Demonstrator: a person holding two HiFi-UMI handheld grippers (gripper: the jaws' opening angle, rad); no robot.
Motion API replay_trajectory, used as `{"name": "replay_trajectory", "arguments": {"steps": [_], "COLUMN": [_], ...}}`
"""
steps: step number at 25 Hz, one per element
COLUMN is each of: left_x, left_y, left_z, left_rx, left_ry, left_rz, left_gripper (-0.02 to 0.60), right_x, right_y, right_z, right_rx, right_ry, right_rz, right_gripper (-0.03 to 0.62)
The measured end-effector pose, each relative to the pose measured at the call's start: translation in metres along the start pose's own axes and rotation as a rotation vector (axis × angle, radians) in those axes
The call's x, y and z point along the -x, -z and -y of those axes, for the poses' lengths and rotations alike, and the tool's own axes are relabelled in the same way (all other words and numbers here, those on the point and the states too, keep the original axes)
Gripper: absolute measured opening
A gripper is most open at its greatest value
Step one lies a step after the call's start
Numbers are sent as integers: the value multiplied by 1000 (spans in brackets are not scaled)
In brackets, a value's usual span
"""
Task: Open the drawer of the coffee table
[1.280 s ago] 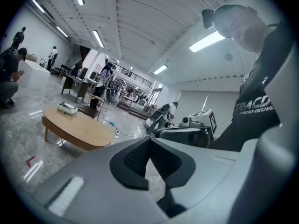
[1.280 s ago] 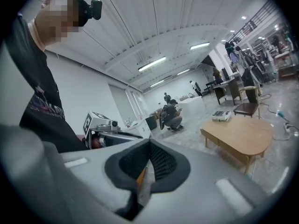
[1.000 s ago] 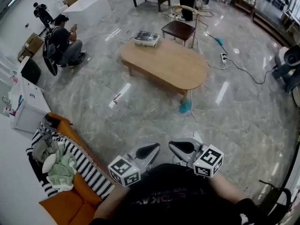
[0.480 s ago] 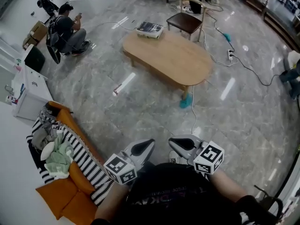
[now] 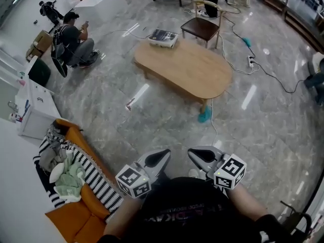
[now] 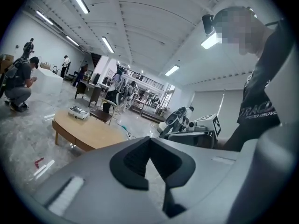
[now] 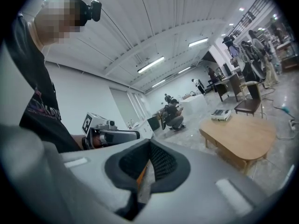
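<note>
Your left claw (image 6: pixel 149 141) is closed, pads together, nothing in it. Your right claw (image 7: pixel 149 143) is closed too, also empty. You hold both side by side, tight against your body, tips pointing toward the table (image 5: pixel 187 70). Both are well apart from the table, on its near long side, with floor (image 5: pixel 152 120) between.

The table is low, oval and wooden. A flat box (image 5: pixel 163 37) sits on its far left end. The drawer can't be made out in any view; only the side rail under the top shows. A teal thing (image 5: pixel 204 116) lies on the floor at the table's near right leg, and a cable (image 5: pixel 213 130) runs from there toward you. A chair (image 5: pixel 201 28) stands just beyond the table's far side. A power strip (image 5: pixel 249 61) lies right of the table. A small red-and-white item (image 5: pixel 129 104) lies on the floor left of the table's near side. Farther left of the table a person (image 5: pixel 73 39) crouches. Well to the near left of the table, beside you, is an orange sofa (image 5: pixel 76 219) with a striped cloth (image 5: pixel 93 178) on it. A white cabinet (image 5: pixel 36 113) stands just past it.
</note>
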State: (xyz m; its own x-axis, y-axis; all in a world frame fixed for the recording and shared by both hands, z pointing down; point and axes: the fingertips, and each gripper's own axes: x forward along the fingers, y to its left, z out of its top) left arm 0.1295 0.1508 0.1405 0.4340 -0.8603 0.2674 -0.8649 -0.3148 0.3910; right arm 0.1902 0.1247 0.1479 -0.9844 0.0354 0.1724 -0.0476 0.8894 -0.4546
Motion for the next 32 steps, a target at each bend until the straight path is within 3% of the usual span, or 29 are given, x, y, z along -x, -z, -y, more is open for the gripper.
{"name": "replay_trajectory", "arguments": {"steps": [5,17,24,32], "left_x": [-1,27,41,36], "left_y": [-13,-60,-69,-73], "left_z": [-50,-200,-256,-293], "left_rx": [-15,-70,-63,-68], "left_ry": [71,265,340,388], "left_rz": [-15,-82,-113,-154], "left_gripper": [2,2,2,2], "right_x": [-40,-158,-193,-210], "right_y": [-10,-51,-56,-57], "right_z": [19,39,45,59], "right_rx": [-1,-17,-40,-53], "right_ry": [83,384,524,616], "right_rz": [29,115,143,166], "right_gripper": [2,2,2,2]}}
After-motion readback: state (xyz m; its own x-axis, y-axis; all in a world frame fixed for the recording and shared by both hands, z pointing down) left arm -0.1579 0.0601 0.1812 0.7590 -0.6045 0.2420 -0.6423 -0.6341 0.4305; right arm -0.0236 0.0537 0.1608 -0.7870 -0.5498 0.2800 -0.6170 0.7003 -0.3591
